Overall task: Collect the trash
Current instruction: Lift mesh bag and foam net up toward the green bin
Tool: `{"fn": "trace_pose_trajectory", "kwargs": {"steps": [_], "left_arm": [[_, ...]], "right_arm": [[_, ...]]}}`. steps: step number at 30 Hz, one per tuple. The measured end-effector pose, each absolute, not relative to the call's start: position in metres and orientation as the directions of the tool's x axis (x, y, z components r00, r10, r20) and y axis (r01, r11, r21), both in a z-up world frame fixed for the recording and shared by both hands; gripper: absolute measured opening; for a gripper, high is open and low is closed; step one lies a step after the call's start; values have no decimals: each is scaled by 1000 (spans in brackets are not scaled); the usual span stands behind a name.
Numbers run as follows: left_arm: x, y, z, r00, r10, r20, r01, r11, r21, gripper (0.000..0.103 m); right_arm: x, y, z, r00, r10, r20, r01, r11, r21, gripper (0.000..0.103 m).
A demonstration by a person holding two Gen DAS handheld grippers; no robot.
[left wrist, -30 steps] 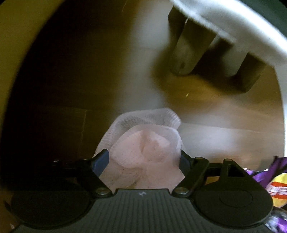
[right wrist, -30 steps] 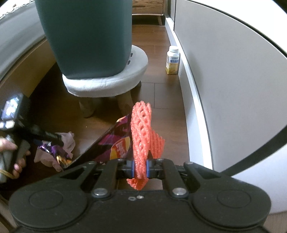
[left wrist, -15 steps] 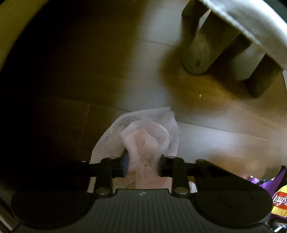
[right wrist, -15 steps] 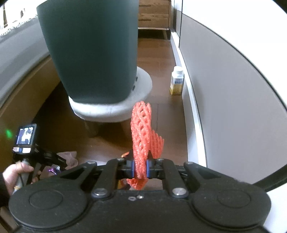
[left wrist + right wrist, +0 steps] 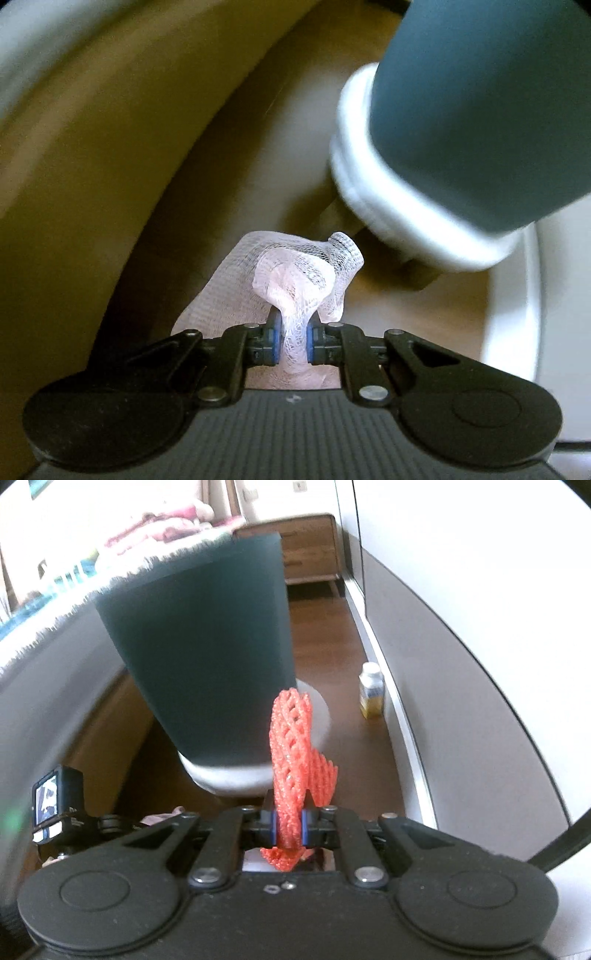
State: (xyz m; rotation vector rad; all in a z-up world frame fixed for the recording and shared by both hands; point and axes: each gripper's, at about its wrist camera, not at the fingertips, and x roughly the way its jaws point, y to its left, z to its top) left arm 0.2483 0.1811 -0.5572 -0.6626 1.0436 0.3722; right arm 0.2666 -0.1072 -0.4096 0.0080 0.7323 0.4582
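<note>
My left gripper [image 5: 293,341] is shut on a pale pink and white foam net [image 5: 295,273], held up off the floor. My right gripper [image 5: 288,827] is shut on an orange-red foam net [image 5: 291,746] that sticks up from the jaws. A tall dark teal bin [image 5: 207,657] stands on a round white stool [image 5: 236,775] ahead of the right gripper. The bin [image 5: 491,103] and stool [image 5: 406,206] also show blurred at the upper right of the left wrist view. The left gripper's body [image 5: 62,812] shows at the lower left of the right wrist view.
A small white-capped bottle [image 5: 371,692] stands on the wooden floor by the white wall [image 5: 461,646] at right. A wooden cabinet [image 5: 306,550] is at the far end. A grey bed side [image 5: 48,686] runs along the left.
The left gripper closed on the pink net and lifted it off the floor, tilting up toward the bin. The right gripper rose with the orange net still held.
</note>
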Motion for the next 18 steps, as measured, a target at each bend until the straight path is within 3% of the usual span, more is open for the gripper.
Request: {"fn": "trace_pose_trajectory", "kwargs": {"steps": [11,18], "left_arm": [[221,163,-390,700,-12,-714,-413,809,-418,11],[217,155,-306,806,2,-592,-290,873,-392,9]], "right_arm": [[260,-105,-352,670,517,-533,-480,849,219,10],[262,-86,-309,708,535,-461,-516,838,180,10]]}}
